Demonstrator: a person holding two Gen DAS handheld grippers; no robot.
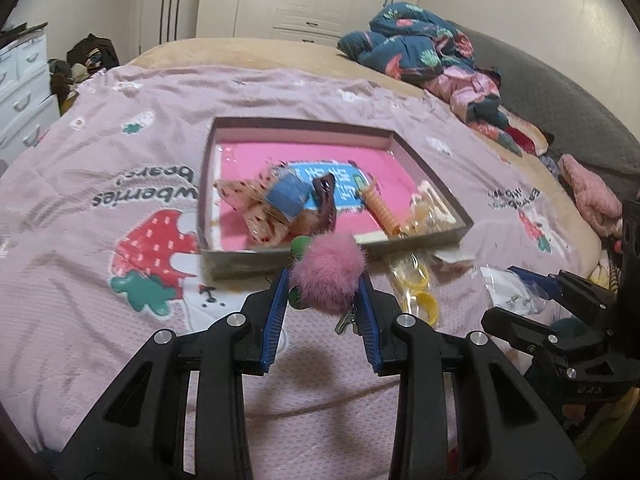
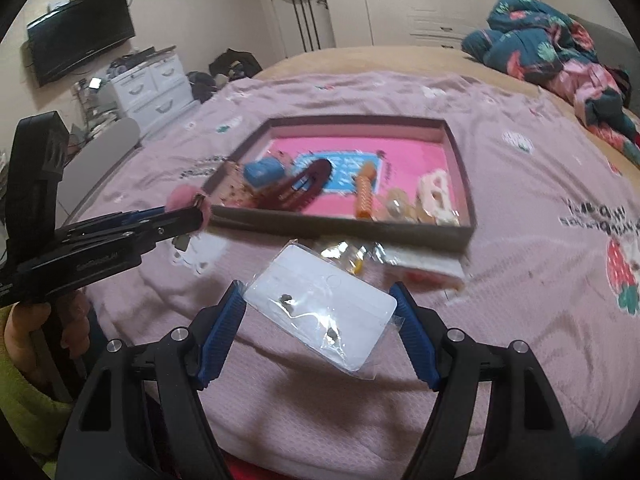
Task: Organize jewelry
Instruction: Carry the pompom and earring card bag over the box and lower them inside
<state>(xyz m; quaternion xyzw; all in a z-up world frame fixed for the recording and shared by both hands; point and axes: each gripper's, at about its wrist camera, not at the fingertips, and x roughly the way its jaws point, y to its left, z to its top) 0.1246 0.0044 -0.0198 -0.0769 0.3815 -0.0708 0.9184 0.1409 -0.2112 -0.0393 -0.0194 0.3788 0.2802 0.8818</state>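
1 blanket (image 1: 120,184) word reads "bears", upside down.

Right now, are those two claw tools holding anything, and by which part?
Yes. The left gripper squeezes the pink pompom hair clip across its fluffy ball. The right gripper pinches the bagged earring card by its two opposite edges.

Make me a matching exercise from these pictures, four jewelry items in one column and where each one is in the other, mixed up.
Items:
1. pink pompom clip
2. earring card in plastic sleeve
3. orange spiral hair tie
4. yellow rings in a bag

Places:
A. inside the box, on the pink liner
B. between the left tongs
C. on the blanket, just in front of the box
D. between the right tongs

Pairs: 1-B, 2-D, 3-A, 4-C
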